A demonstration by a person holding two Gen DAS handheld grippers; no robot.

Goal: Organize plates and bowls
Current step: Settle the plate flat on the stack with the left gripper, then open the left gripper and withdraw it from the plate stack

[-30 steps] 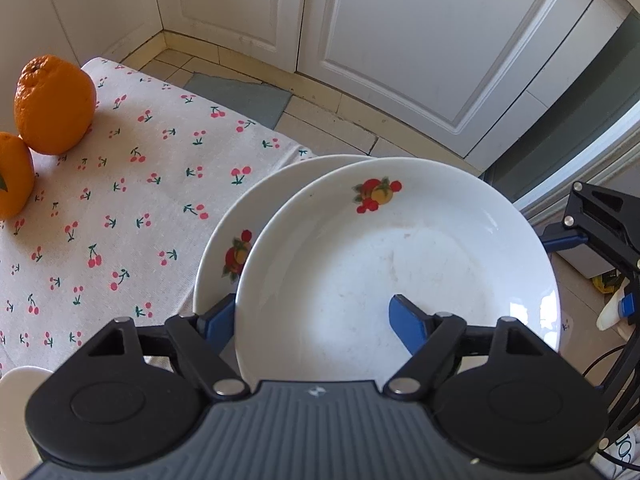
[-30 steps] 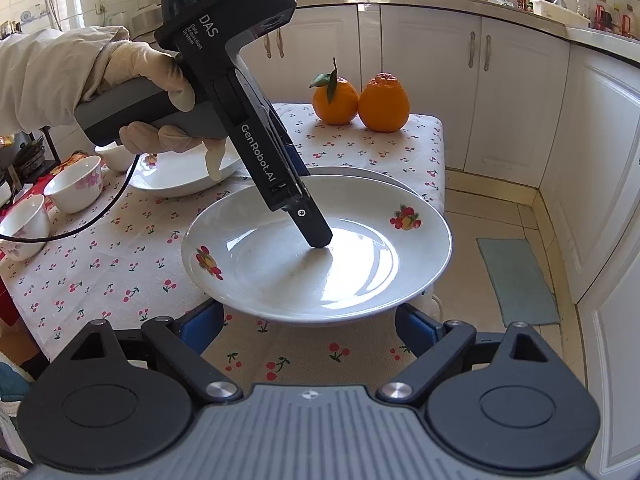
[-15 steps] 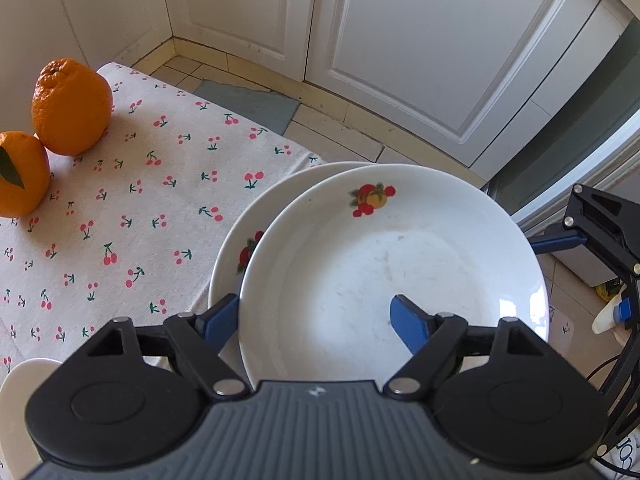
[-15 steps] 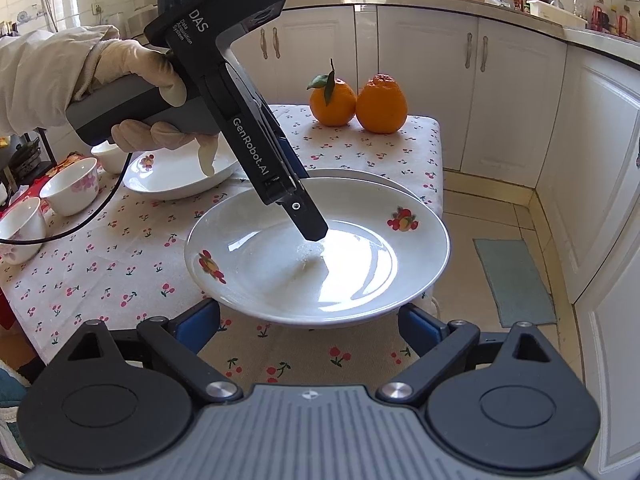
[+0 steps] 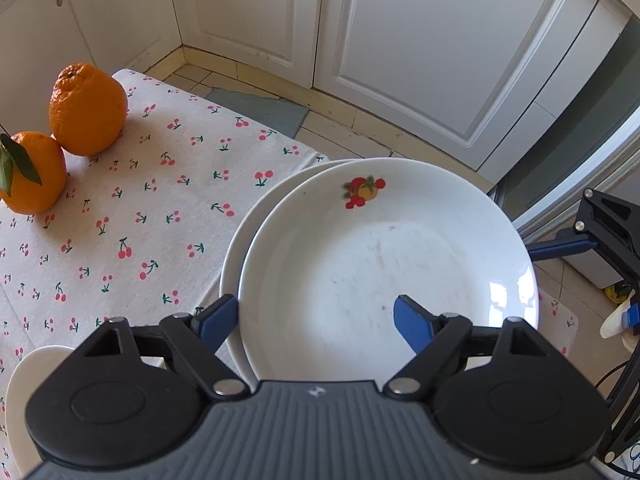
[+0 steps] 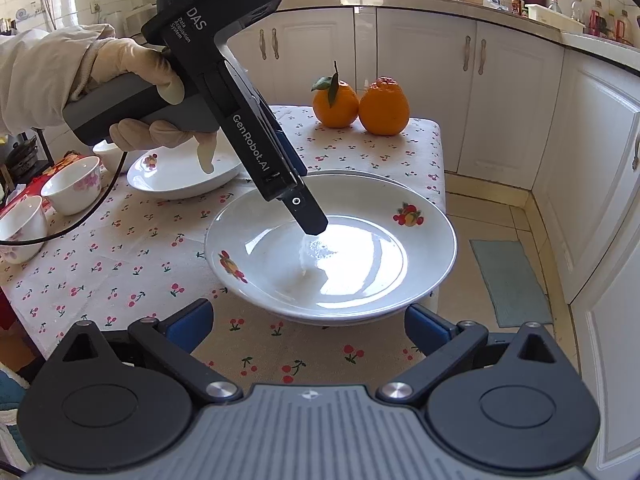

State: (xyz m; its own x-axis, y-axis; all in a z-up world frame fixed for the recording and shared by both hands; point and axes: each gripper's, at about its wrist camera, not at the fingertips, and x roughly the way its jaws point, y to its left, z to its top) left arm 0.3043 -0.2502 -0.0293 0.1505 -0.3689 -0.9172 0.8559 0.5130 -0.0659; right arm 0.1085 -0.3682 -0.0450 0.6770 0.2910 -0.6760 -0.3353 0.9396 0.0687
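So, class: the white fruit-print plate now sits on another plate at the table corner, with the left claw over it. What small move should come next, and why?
Probably lift the left claw straight up and clear. The white fruit-print plate already rests stacked on the second white plate, and the jaws are opening astride its rim, their pads apparently off it. The right claw stands open, holding nothing.

- The right gripper fills the near edge, its blue fingers spread wide, jaws opening, nothing between them.
- Just beyond them, a fruit-printed top plate sits on a second plate at the corner of a cherry-print tablecloth.
- A gloved hand holds the left gripper, tip down in the top plate's centre.
- Behind: another plate, two bowls, two oranges.
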